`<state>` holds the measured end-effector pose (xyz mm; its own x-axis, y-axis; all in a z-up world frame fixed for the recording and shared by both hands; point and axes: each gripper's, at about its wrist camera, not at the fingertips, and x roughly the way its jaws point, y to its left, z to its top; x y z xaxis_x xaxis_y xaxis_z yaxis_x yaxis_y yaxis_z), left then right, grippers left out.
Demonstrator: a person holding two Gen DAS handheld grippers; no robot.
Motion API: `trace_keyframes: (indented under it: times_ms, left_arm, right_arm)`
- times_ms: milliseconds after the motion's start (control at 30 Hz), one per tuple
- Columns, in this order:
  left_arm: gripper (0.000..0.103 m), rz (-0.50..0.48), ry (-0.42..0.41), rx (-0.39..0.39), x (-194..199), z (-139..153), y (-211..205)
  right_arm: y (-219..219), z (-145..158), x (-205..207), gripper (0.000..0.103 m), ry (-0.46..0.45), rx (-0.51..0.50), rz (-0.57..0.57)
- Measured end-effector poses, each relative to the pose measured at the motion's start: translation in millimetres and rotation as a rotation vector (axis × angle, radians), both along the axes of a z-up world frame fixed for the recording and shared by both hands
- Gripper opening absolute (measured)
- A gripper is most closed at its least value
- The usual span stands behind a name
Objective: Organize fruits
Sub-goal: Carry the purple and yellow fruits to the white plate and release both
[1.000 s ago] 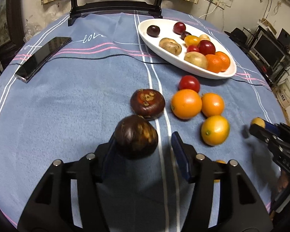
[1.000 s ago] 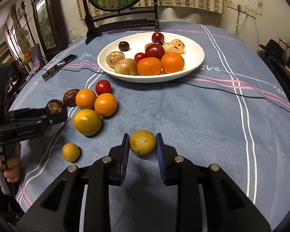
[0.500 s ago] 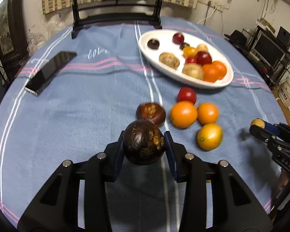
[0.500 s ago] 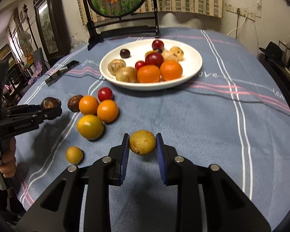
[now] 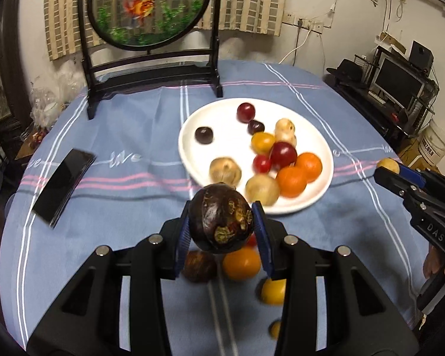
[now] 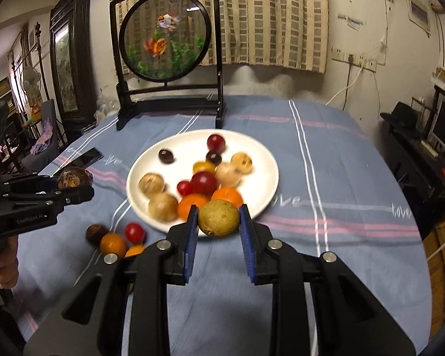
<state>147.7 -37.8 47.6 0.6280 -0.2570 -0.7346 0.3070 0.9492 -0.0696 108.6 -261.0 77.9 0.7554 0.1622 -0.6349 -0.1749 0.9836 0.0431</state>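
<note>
My left gripper [image 5: 222,222] is shut on a dark brown mangosteen [image 5: 221,218], held in the air in front of the white plate [image 5: 190,124]. My right gripper [image 6: 218,219] is shut on a small yellow-green fruit [image 6: 219,218], also lifted, just before the plate [image 6: 264,154]. The plate holds several fruits: oranges, red ones, tan ones, dark ones. Below the left gripper, a second mangosteen [image 5: 199,266], an orange [image 5: 241,262] and a yellow fruit [image 5: 272,291] lie on the blue cloth. In the right wrist view the left gripper [image 6: 74,181] shows at the left with its mangosteen.
A black phone [image 5: 63,182] lies on the cloth at the left. A round fish screen on a black stand [image 5: 151,9] rises behind the plate. Loose fruit [image 6: 115,241] sits left of the right gripper. A hand [image 6: 3,267] grips the left tool's handle.
The left jaws closed on the mangosteen and lifted it off the cloth. Both grippers rose and tipped up, so the plate now sits straight ahead and the screen shows.
</note>
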Motion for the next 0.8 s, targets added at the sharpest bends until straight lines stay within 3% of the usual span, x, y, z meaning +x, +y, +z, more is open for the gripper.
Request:
trace_keyframes:
  times_ms: [333, 667, 733, 767, 800]
  left_arm:
    - [0.040, 0.019, 0.068, 0.000, 76.4, -23.3, -35.1]
    - [0.040, 0.049, 0.120, 0.024, 112.2, -51.5, -44.7]
    - [0.041, 0.055, 0.121, 0.022, 114.2, -53.3, -44.7]
    - [0.045, 0.062, 0.114, 0.022, 114.6, -53.2, -44.7]
    - [0.047, 0.068, 0.106, 0.023, 114.3, -52.6, -44.9]
  right_arm:
    - [3.8, -35.3, 81.2, 0.027, 0.062, -0.037, -0.001]
    - [7.0, -61.5, 114.6, 0.028, 0.089, -0.037, -0.021]
    - [8.0, -63.5, 116.4, 0.040, 0.099, -0.038, -0.017]
    - [8.5, -62.8, 114.8, 0.054, 0.089, -0.043, -0.026]
    - [7.7, -60.1, 111.9, 0.058, 0.061, -0.048, -0.042]
